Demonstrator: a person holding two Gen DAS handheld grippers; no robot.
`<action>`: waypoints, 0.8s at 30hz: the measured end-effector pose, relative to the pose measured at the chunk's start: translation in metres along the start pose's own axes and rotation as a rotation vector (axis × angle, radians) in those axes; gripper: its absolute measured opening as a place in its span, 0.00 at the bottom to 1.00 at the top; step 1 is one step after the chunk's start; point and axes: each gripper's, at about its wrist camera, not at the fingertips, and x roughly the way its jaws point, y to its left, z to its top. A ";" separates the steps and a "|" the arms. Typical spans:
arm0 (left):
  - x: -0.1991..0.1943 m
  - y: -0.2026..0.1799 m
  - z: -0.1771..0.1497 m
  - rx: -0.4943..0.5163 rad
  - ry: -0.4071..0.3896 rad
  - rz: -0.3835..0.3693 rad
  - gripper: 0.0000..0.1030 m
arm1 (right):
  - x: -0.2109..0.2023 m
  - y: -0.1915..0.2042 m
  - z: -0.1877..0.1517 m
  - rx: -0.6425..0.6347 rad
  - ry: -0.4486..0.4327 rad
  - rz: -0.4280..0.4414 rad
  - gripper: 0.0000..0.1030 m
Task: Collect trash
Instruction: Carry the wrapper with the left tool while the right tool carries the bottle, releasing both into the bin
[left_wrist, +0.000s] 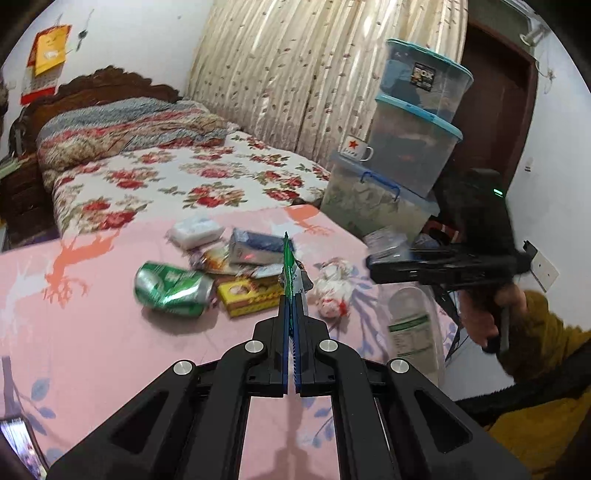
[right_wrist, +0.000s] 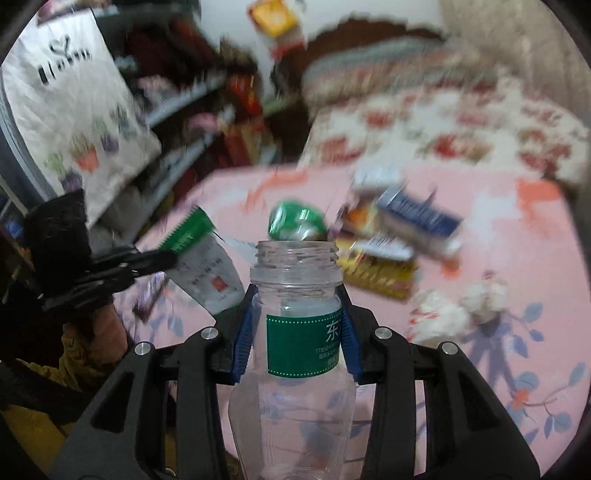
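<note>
My left gripper (left_wrist: 294, 295) is shut on a green and white wrapper (left_wrist: 291, 266), seen edge on and held above the pink table cloth (left_wrist: 92, 332). The same wrapper (right_wrist: 207, 266) shows flat in the right wrist view. My right gripper (right_wrist: 297, 291) is shut on an empty clear plastic bottle (right_wrist: 295, 354) with a green label and no cap; the bottle (left_wrist: 413, 332) hangs at the right in the left wrist view. On the cloth lie a crushed green can (left_wrist: 171, 288), a yellow box (left_wrist: 249, 295), a blue pack (left_wrist: 258, 247), a white pack (left_wrist: 195, 229) and crumpled tissue (left_wrist: 332, 291).
A bed with a floral cover (left_wrist: 184, 177) stands behind the table. Stacked plastic storage boxes (left_wrist: 406, 147) with a star mug (left_wrist: 356, 147) are at the right. A white bag (right_wrist: 70, 110) and cluttered shelves (right_wrist: 207, 122) are at the left in the right wrist view.
</note>
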 end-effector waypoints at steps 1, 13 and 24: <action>0.003 -0.005 0.005 0.011 0.002 -0.005 0.01 | -0.010 -0.004 0.001 0.015 -0.030 -0.003 0.41; 0.115 -0.105 0.100 0.191 0.075 -0.128 0.01 | -0.146 -0.119 0.001 0.168 -0.363 -0.294 0.42; 0.338 -0.235 0.182 0.244 0.202 -0.283 0.02 | -0.210 -0.308 0.002 0.272 -0.591 -0.858 0.41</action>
